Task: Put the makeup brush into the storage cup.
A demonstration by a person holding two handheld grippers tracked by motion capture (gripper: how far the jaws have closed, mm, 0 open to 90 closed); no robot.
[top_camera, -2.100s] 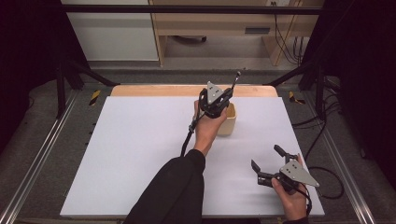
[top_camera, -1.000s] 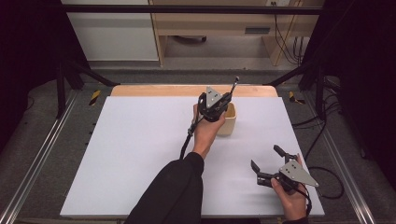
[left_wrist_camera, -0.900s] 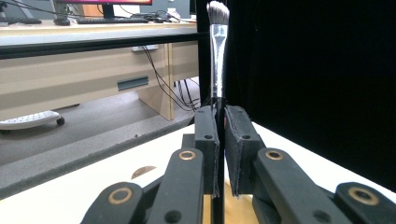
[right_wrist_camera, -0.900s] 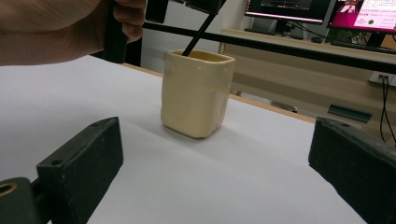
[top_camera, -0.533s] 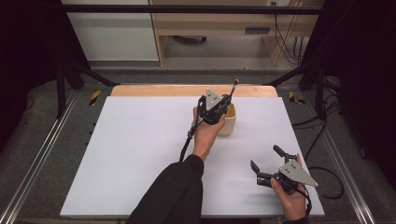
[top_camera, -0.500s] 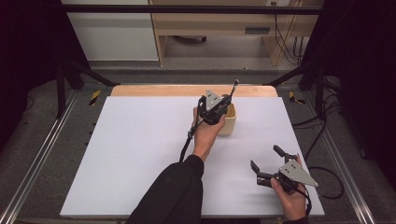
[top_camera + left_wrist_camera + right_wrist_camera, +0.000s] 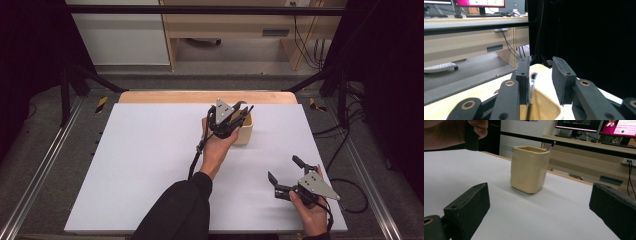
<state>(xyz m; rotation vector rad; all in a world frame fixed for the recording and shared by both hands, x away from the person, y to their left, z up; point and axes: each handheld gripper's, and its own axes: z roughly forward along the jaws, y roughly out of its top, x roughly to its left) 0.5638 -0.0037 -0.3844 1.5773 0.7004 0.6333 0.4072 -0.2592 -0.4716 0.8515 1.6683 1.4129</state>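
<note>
Hovering directly above the cream cup point(image 7: 244, 129), the left gripper point(image 7: 239, 111) is held over the far middle of the white table point(image 7: 125, 165), with the cup's open mouth lying just below its jaws. In the left gripper view the two black jaws are seen parted by a narrow gap, having just been opening, and a thin brush point(image 7: 532, 82) stands inside the cup point(image 7: 544, 105), its tip rising beside the left jaw's inner face; whether it touches that pad cannot be told, and nothing is pressed between the pads. Farther right and nearer the person, the right gripper point(image 7: 285, 172) is held low over the table, well apart from the cup, with its jaws spread wide and nothing between them. In the right gripper view the cup point(image 7: 529, 168) is seen upright ahead of the jaws, between them in the picture but well beyond their tips, with the brush point(image 7: 550, 146) leaning out over its far rim. The left hand point(image 7: 451, 132) is seen above and to the left of the cup there.
</note>
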